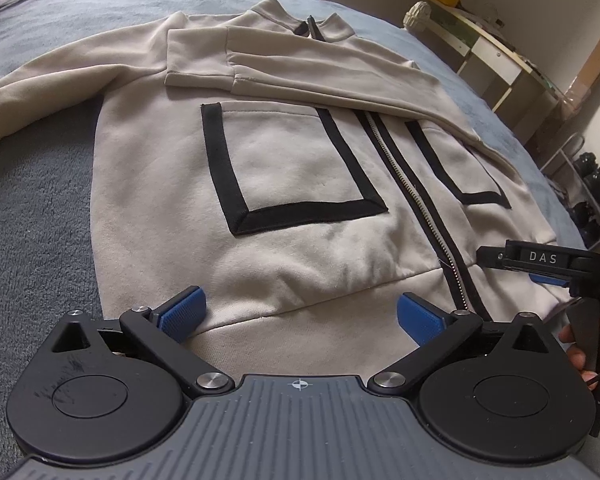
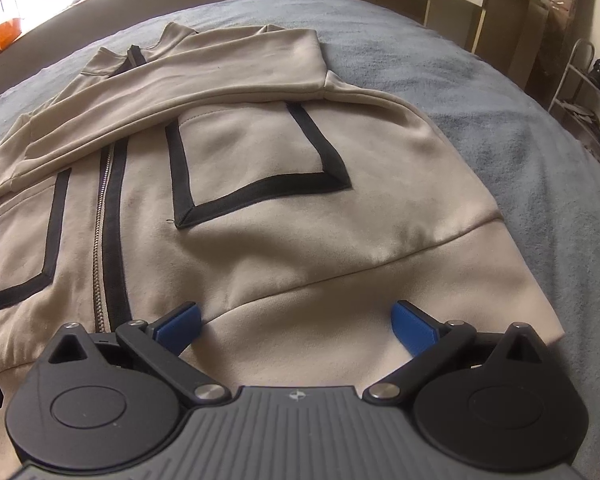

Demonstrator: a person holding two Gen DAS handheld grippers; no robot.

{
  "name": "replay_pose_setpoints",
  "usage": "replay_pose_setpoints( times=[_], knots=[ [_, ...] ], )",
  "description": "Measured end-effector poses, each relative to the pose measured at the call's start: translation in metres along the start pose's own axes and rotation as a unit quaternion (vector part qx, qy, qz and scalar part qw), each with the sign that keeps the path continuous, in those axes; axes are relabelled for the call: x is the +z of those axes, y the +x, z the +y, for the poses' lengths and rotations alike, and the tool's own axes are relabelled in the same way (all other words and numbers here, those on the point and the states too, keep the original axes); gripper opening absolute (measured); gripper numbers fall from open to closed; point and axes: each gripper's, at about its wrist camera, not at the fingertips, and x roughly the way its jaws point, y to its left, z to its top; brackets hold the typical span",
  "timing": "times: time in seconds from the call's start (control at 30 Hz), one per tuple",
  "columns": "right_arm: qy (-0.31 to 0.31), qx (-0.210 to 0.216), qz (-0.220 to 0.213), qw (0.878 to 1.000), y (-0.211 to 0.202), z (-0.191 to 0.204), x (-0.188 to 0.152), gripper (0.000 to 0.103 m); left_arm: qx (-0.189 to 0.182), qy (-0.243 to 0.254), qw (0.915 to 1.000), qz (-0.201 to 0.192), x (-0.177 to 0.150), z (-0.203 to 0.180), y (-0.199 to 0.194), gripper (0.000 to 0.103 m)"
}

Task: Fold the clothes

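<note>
A beige zip jacket (image 1: 300, 168) lies front-up in the middle of a grey-blue bed cover (image 1: 32, 208), its hem toward the near edge. One sleeve (image 2: 180, 92) is already folded across the chest; the other sleeve (image 1: 40, 88) is sprawled out toward the left edge, so the fold looks barely begun. The left gripper (image 1: 300, 314) and right gripper (image 2: 296, 320) both hover over the hem band with jaws spread wide, clamped on nothing. Left to do: the second sleeve and the body folds.
</note>
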Motion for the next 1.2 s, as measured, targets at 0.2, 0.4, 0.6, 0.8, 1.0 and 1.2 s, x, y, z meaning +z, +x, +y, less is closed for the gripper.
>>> replay_pose_setpoints(
  times=[0.2,0.4,0.6,0.8,1.0,1.2],
  knots=[
    [0.008,-0.010,0.011,1.000,0.000,0.003,0.002,0.103,-0.002,-0.009,1.0000,0.002,0.002,0.002,0.001,0.103],
    [0.013,-0.022,0.019,0.999,0.000,0.006,0.003,0.103,0.001,-0.016,0.9999,0.004,0.003,0.002,0.001,0.103],
    [0.013,-0.022,0.013,1.000,0.000,0.005,0.001,0.103,-0.006,-0.051,0.9987,0.002,0.006,0.008,0.000,0.103],
    [0.012,-0.019,0.008,1.000,-0.001,0.005,0.000,0.103,-0.023,-0.089,0.9957,0.003,0.009,0.017,0.000,0.103],
    [0.012,-0.017,0.007,1.000,-0.001,0.004,-0.001,0.103,-0.011,-0.071,0.9974,0.004,0.009,0.011,0.000,0.103],
    [0.011,-0.016,0.005,1.000,-0.001,0.004,-0.002,0.103,0.004,-0.047,0.9989,0.002,0.006,0.004,0.002,0.103]
  ],
)
